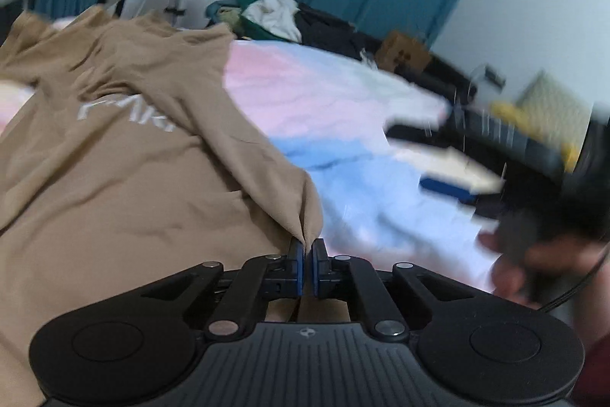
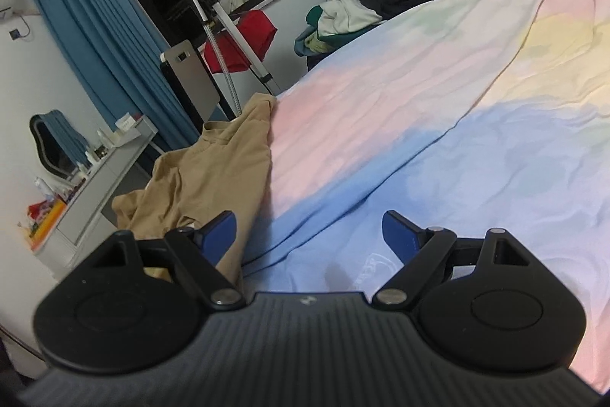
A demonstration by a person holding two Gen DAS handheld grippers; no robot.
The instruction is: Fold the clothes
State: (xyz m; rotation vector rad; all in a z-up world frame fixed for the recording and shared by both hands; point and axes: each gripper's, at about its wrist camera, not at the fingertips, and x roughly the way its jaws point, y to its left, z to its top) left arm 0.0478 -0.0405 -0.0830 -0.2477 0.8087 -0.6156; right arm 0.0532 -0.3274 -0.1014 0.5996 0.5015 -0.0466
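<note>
Left gripper (image 1: 308, 250), bottom centre of its frame, is pinched tight on a bunched corner of the tan shirt (image 1: 126, 159); cloth rises in a ridge from the fingertips toward the upper left. Right gripper (image 2: 309, 231) is spread wide with nothing between its blue pads; in that view the shirt (image 2: 213, 170) lies left of it, its edge passing behind the left pad. The shirt is tan, creased, loosely spread on a pastel pink-blue bedsheet (image 2: 419, 124), with pale lettering across the chest. Left view is motion-blurred: lettering unreadable, right side smeared, and a hand at the right edge is only a vague shape. The shirt's lower part is hidden behind both gripper bodies.
</note>
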